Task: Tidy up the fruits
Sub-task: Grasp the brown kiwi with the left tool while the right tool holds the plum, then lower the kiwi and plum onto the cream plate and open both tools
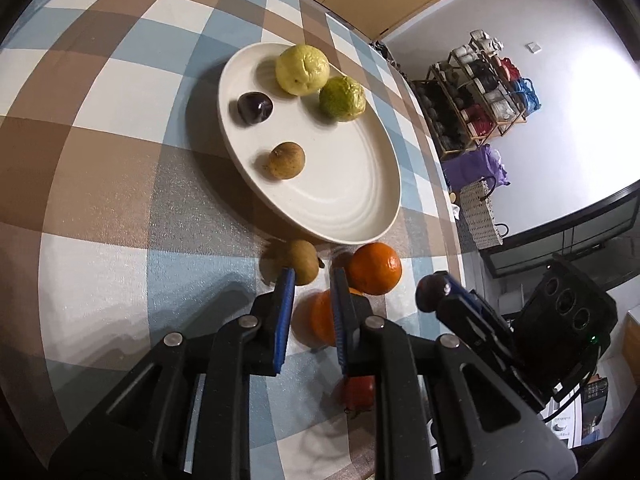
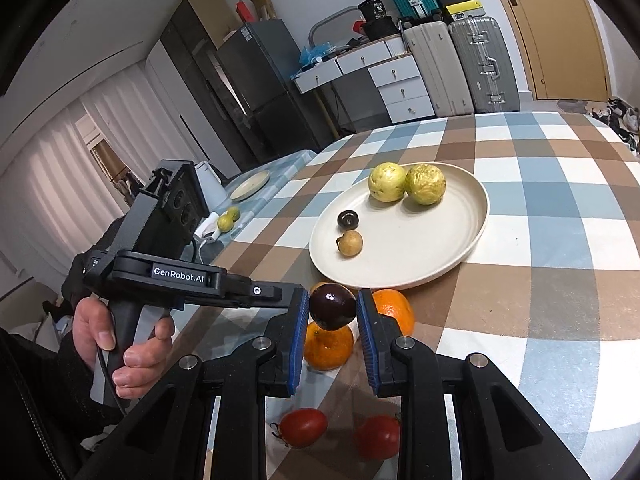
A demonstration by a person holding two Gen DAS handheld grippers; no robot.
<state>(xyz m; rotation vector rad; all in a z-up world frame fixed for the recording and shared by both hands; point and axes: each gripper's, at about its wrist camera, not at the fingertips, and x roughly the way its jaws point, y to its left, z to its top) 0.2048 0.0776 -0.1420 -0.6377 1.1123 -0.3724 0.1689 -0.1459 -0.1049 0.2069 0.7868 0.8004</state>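
- Right hand-held gripper [image 2: 333, 312] clamps a dark plum [image 2: 332, 306] at lower centre; left hand-held gripper [image 1: 311, 280] closed, empty
- plate [image 2: 460, 248] on counter [image 2: 560, 280] holds four fruits

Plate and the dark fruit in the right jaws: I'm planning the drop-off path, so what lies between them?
An orange, on the cloth by the plate, lies before the dark fruit; the left wrist view shows it.

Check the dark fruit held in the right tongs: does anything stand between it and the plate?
Nothing visible blocks it. The dark fruit hangs in the right tongs above the two oranges on the cloth, which lie lower. The plate just beyond has bare space on its near side.
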